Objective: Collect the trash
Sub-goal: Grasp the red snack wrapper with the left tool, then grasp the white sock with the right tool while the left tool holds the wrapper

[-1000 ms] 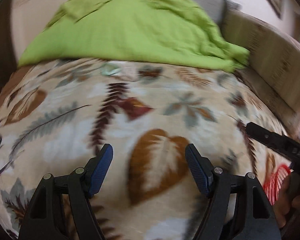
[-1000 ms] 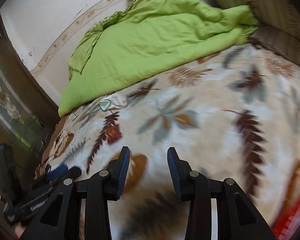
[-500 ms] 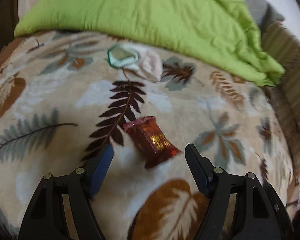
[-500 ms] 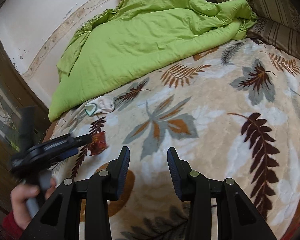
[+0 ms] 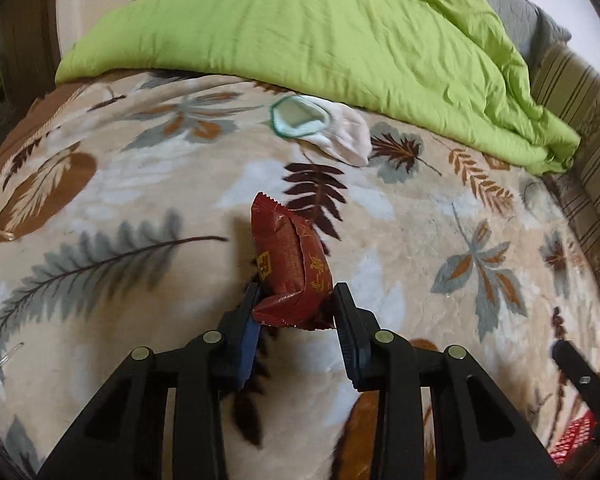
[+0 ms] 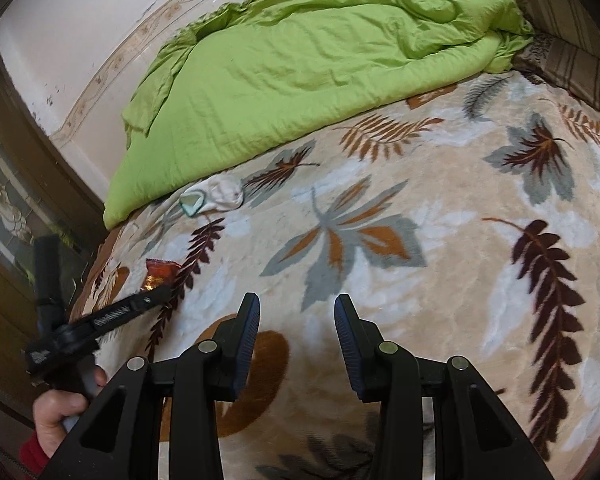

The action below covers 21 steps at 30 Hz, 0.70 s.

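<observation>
I am working the pick-up step: my left gripper (image 5: pixel 296 308) is closing its jaws on the near end of the red snack wrapper (image 5: pixel 290 264), which is standing up from the leaf-print blanket (image 5: pixel 440 240) between the pads. The jaws are narrowed to the wrapper's width and both pads appear to be touching its crimped lower end, so I am judging the grip as made, though how firm it is I cannot tell. The wrapper is sitting nearer to me than the white sock (image 5: pixel 332 132), which is lying just beside the edge of the green duvet (image 5: pixel 320 28).

Next I am expecting to lift the wrapper clear of the blanket and carry it to a bin; something red and mesh-like (image 5: pixel 572 436) is showing at the lower right, too partial to identify.

My right gripper (image 6: pixel 296 320) is hovering over the blanket, well to the right of the wrapper, jaws wide apart and holding nothing. In its view, a hand (image 6: pixel 62 404) is gripping the left tool's handle, angled low toward the wrapper.
</observation>
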Available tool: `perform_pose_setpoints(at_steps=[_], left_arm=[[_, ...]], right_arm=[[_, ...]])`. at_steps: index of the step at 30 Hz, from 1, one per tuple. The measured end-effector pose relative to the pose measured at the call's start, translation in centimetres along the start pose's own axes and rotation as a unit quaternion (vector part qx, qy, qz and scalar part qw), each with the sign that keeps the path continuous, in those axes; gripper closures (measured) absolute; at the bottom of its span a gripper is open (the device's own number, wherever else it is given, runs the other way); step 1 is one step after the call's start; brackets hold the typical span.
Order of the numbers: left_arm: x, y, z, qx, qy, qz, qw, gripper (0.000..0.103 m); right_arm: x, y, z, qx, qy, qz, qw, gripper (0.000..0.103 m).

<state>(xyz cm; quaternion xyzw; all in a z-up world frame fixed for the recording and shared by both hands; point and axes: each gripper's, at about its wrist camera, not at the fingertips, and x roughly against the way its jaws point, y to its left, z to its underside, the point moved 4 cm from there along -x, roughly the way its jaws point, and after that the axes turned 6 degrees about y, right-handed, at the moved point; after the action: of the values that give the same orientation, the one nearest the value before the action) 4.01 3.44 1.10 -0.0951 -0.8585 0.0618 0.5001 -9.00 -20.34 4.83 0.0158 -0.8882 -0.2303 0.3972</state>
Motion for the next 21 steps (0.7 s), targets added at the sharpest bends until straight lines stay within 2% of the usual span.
perform_pose_setpoints(at_steps=[3, 7, 9, 11, 14, 18, 21], left_arm=[[1.2, 1.6, -0.7, 0.012, -0.020, 0.003, 0.9997, 0.069], [1.5, 3.4, -1.3, 0.029, -0.030, 0.012, 0.9990, 0.069], [1.2, 3.7, -1.6, 0.039, -0.029, 0.018, 0.9986, 0.069], [1.0, 4.0, -1.8, 0.041, -0.033, 0.006, 0.9986, 0.069], [0.7, 4.5, -2.4, 0.046, -0.039, -0.006, 0.9981, 0.069], [0.4, 5.5, -3.2, 0.060, -0.039, -0.004, 0.9974, 0.069], [0.2, 5.9, -3.8, 0.066, -0.037, 0.001, 0.9971, 0.069]], right_arm=[[-0.7, 1.2, 0.1, 0.006, 0.006, -0.014, 1.000, 0.061], [-2.3, 3.0, -0.9, 0.015, 0.028, -0.058, 0.998, 0.061], [-3.6, 4.3, -2.7, 0.018, 0.035, -0.064, 0.997, 0.054], [-5.1, 6.0, -5.0, 0.031, 0.035, -0.074, 0.996, 0.046], [-8.6, 8.6, -9.1, 0.055, 0.034, -0.065, 0.996, 0.036], [-14.4, 10.7, -13.2, 0.073, 0.043, -0.035, 0.996, 0.035], [-18.3, 10.9, -15.3, 0.063, 0.050, -0.017, 0.997, 0.035]])
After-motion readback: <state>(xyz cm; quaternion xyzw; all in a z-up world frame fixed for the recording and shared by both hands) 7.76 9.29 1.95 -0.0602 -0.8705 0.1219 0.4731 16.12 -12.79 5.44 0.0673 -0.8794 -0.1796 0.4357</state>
